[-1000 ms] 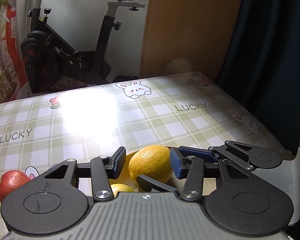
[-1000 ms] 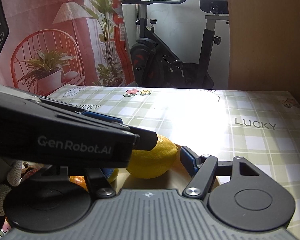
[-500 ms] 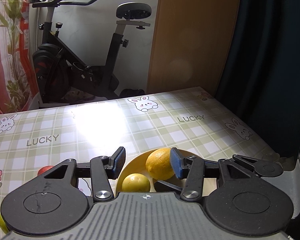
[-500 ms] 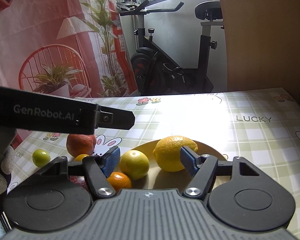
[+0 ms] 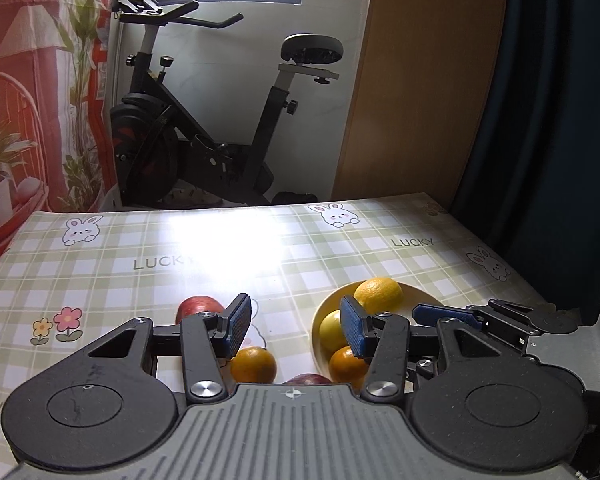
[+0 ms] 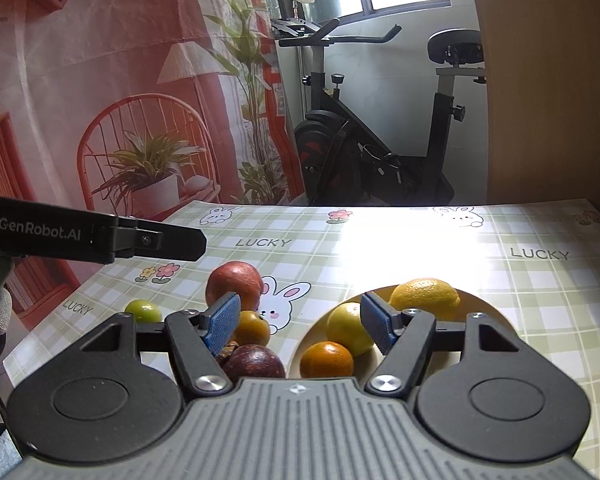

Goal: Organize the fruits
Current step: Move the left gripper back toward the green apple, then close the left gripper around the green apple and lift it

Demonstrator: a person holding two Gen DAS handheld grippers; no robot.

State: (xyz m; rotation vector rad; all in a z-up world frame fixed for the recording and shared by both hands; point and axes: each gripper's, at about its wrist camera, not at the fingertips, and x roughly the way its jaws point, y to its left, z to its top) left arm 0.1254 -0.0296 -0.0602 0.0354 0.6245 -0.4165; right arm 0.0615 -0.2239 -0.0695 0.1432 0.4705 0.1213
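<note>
Three fruits already sit in the yellow plate (image 6: 484, 312): tangerine (image 6: 326, 359), round yellow citrus (image 6: 346, 328), lemon (image 6: 425, 295). Both your grippers are empty, fingers spread wide: right gripper (image 6: 300, 322), left gripper (image 5: 296, 326). I'd say you're between picks. Nearest loose piece is the dark, matte mangosteen (image 6: 254, 364), then a glossy tangerine (image 6: 253, 328), red apple (image 6: 234, 286), small lime (image 6: 143, 311) on the slick checked counter (image 6: 520, 292). Round skins roll, so close across the middle.
</note>
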